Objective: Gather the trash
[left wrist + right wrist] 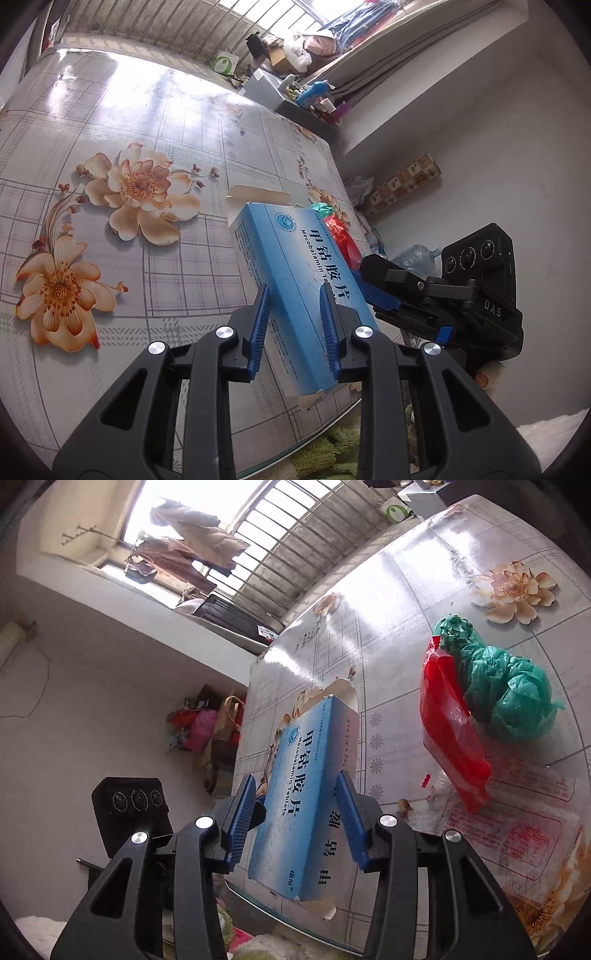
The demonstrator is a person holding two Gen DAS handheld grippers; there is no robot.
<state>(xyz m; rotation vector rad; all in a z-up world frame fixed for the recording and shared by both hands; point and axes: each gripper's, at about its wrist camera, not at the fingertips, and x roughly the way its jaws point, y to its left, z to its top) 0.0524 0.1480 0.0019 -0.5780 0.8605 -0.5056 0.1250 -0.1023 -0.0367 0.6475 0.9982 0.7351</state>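
- The table (424,602) was the landmark; one, with trash not yet cleared off it.
- One green bag (506,686) and one red bag (450,723) lay on it, untouched.
- One blue medicine box (295,280), lifted over the table's near edge.
- Left gripper (295,325) clamped the box; right gripper (295,812) straddled it, contact unclear.

Both wrist cams sit close behind their fingers, facing across table (110,110), sharing the blue box (295,266) from opposite sides.

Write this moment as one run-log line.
left gripper: shut on blue box | right gripper: around box, contact unclear | red bag, green bag: on table
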